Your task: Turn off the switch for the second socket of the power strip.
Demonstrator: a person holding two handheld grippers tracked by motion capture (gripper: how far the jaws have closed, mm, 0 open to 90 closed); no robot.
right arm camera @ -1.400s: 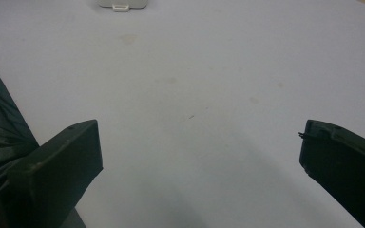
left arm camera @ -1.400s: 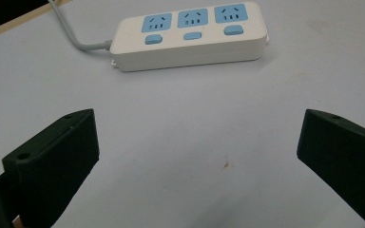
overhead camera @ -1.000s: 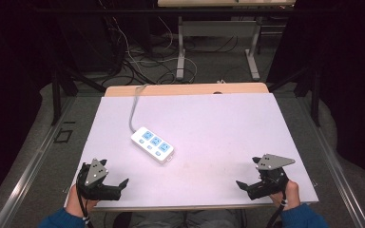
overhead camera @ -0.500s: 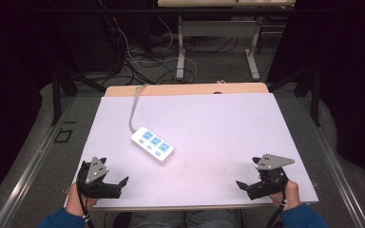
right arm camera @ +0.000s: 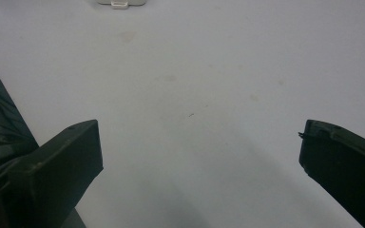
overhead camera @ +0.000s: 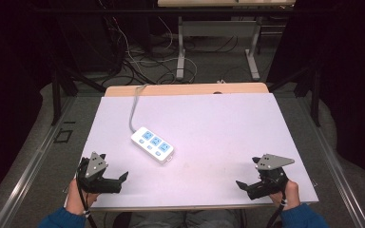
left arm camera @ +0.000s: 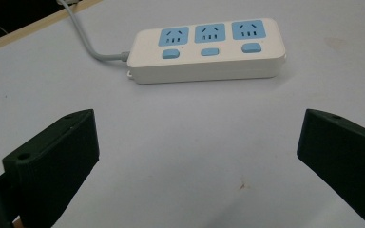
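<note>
Power strip (white, three blue sockets) lies left of centre on the table, grey cord running to the far edge. Left gripper near it, right gripper well apart; both gape, empty.

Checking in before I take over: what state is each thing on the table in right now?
power strip: lying flat, sockets up, all three empty, nothing plugged in
grey cord: attached to the strip, running off the table's far edge
left gripper: open, holding nothing, near the front edge
right gripper: open, holding nothing, near the front edge
</note>
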